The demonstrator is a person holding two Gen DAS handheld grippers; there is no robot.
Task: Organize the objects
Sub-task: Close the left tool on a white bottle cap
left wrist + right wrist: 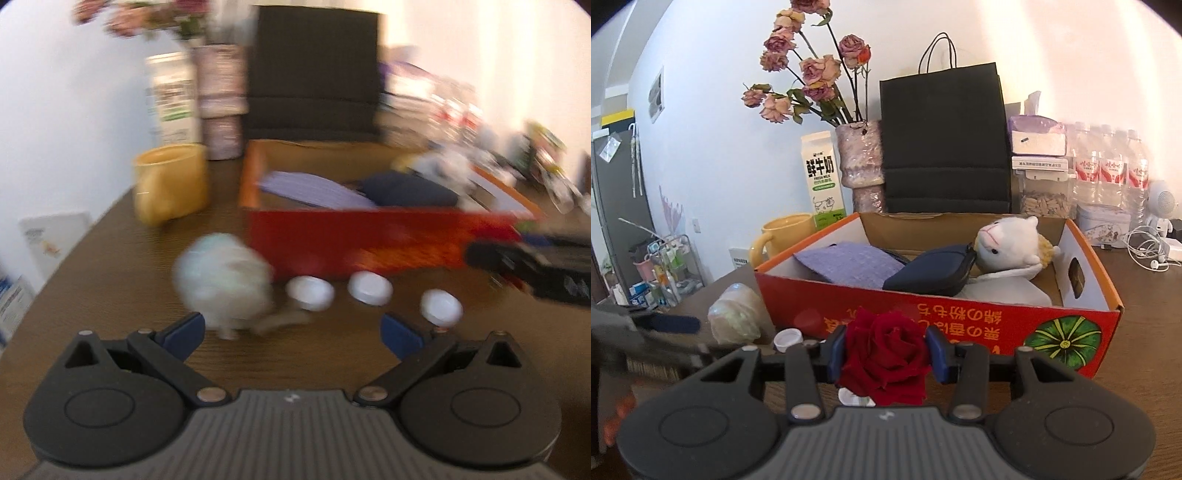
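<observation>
The right gripper (886,350) is clamped on a rose (884,352), just short of the box (960,317); left gripper (291,332) gapes, empty.

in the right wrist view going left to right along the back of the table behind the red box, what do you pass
yellow mug → milk carton → vase of dried roses → black paper bag → jar of seeds → water bottles → white earphones

The left gripper (291,332) hangs low with its 2 jaws spread wide and empty; the right gripper (886,350) is clamped on a red rose (884,354).
</observation>
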